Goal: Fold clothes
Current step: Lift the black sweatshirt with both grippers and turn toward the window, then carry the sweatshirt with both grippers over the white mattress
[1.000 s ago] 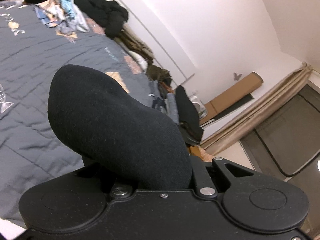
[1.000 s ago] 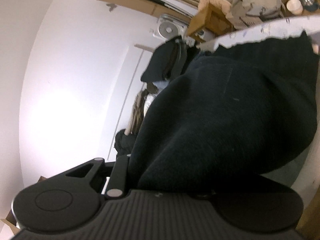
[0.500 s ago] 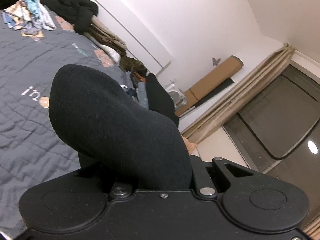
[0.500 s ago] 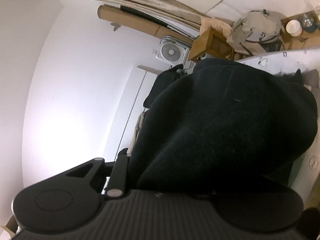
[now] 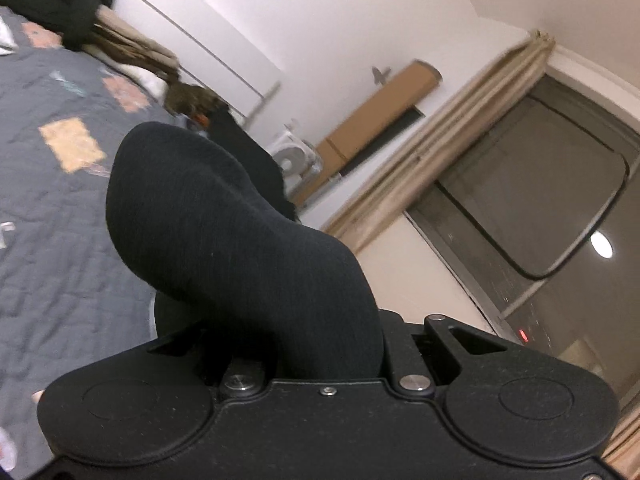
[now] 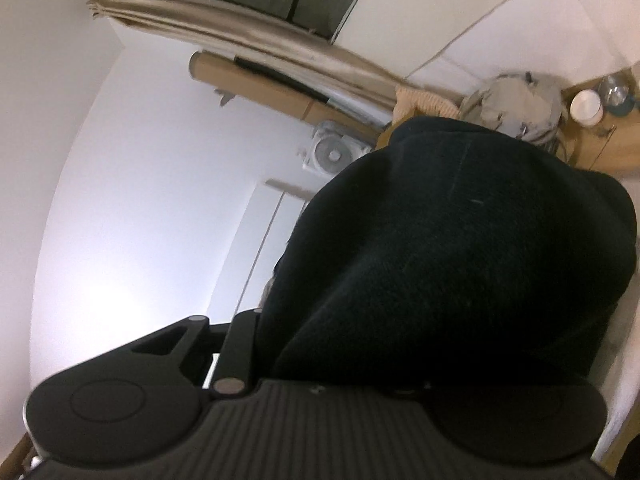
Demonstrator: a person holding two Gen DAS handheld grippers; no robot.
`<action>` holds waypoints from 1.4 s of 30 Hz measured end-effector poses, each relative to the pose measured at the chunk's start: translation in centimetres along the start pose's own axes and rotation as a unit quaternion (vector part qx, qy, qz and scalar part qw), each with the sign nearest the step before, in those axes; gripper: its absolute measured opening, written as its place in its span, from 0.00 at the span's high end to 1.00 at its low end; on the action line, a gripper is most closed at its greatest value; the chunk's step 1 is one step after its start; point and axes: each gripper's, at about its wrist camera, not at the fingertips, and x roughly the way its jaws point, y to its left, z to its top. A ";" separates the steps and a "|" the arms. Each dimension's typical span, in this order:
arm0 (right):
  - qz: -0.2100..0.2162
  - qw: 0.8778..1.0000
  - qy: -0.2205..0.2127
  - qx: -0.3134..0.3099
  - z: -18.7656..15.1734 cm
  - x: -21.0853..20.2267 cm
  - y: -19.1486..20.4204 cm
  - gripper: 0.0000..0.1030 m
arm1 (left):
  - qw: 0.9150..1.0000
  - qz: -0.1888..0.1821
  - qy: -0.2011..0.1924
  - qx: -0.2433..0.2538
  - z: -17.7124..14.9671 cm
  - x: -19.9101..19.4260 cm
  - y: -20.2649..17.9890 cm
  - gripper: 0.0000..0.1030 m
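- Left gripper (image 5: 256,344): jaws closed on a bunched edge of the black garment (image 5: 240,232), which bulges forward and hides the fingers.
- Right gripper (image 6: 360,356): likewise clamped on black garment cloth (image 6: 460,248); the two holds probably keep it raised and spread for folding.
- Grey quilt (image 5: 52,216): beneath the left gripper, the likely folding surface.
- Quilt's far edge: heaped dark clothes (image 5: 60,0).
- Beyond: curtain (image 5: 460,132), window (image 5: 540,200).
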 end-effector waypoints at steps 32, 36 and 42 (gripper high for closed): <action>-0.149 0.986 -0.077 -0.025 -16.5 10.0 -16.8 0.80 | 0.942 -0.069 0.262 0.200 -5.3 26.0 13.1 0.88; -0.164 0.983 -0.077 -0.014 -18.1 10.3 -16.9 0.80 | 0.941 -0.064 0.279 0.179 -6.1 25.5 18.9 0.88; -0.152 0.983 -0.103 -0.016 -13.0 10.6 -13.1 0.81 | 0.938 -0.083 0.268 0.204 -4.1 28.6 13.3 0.88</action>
